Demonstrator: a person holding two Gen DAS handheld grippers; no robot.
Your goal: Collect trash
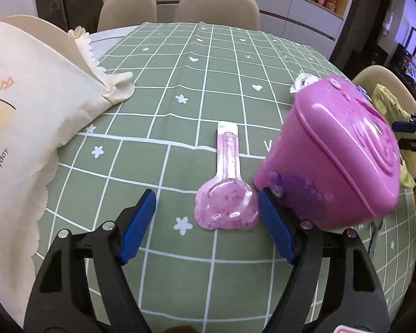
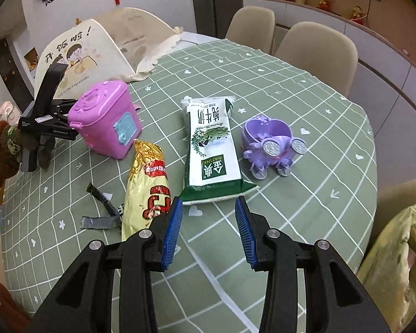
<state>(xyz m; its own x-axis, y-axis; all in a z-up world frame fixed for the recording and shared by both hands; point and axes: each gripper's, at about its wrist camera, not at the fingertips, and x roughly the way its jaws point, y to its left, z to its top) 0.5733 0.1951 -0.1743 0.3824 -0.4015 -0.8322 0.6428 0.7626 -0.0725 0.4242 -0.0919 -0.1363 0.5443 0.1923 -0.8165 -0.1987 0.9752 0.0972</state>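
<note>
Green tablecloth (image 2: pixel 305 105) with a white grid, hearts and flowers covers the round table. As landmark take the pink plastic bin (image 2: pixel 106 122), glossy and blocky, with a pale blue panel. Right of it lie a crinkled yellow snack wrapper (image 2: pixel 145 186), partly hidden by the right gripper (image 2: pixel 208 231), and a flat milk pouch (image 2: pixel 212 145) reading "SATINE". Both grippers stand wide and hold nothing; the left gripper (image 1: pixel 208 222) is just beside the bin, near a clear pink spoon packet (image 1: pixel 226 191).
</note>
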